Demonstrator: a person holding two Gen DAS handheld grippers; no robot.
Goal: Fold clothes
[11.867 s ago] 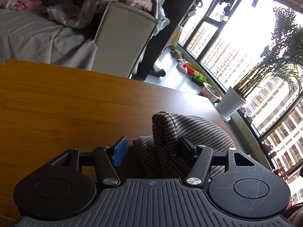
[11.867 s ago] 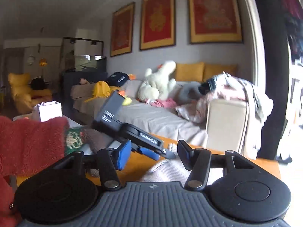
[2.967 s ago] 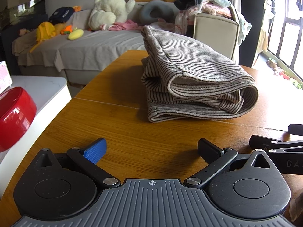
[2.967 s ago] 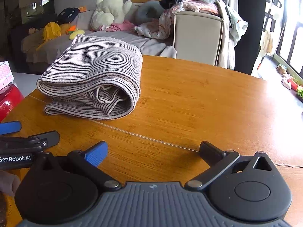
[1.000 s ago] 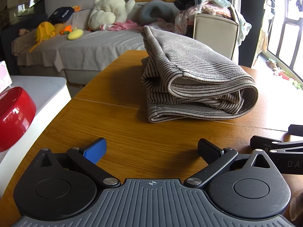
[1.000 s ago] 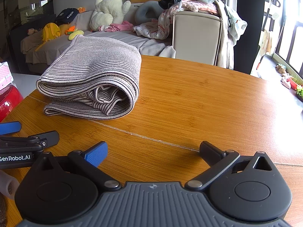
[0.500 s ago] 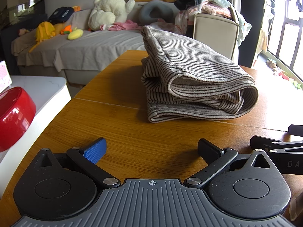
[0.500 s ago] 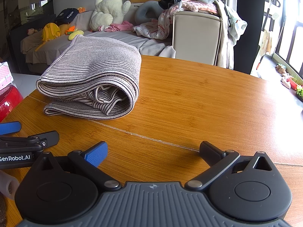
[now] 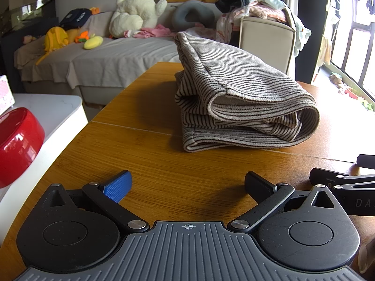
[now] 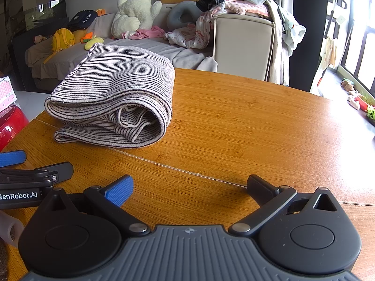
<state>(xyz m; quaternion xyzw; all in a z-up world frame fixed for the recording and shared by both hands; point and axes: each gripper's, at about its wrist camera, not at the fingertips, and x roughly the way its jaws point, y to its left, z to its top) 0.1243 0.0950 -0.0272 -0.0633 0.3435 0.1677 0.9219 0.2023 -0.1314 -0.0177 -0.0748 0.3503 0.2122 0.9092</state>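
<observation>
- Striped garment (image 9: 243,98), grey with thin dark lines, lies folded into a thick bundle on the wooden desk (image 9: 164,164), with its rolled fold facing the cameras and loose inner layers showing at that end.
- From the right wrist view the same bundle (image 10: 117,98) sits toward the desk's left side, just beyond a seam line that runs across the wood (image 10: 234,121).
- Left tool (image 9: 187,183) rests low over the desk's near edge, its two fingers spread wide with nothing between them; one finger carries a blue pad (image 9: 117,186), the other a black one.
- Right tool (image 10: 189,186) sits just beside the left one, also spread wide and empty, well short of the garment.
- Neither tool touches the cloth; bare wood lies between the fingertips and the bundle.
- A red bowl (image 9: 16,145) stands on a white side table (image 9: 54,107) to the left of the desk.
- Behind the desk a grey-covered sofa (image 9: 117,58) holds a cream plush toy (image 9: 138,14), a yellow backpack (image 9: 55,38) and a grey neck pillow (image 9: 192,15).
- A heap of unfolded clothes (image 10: 236,4) is draped over a beige chair back (image 10: 243,44).
</observation>
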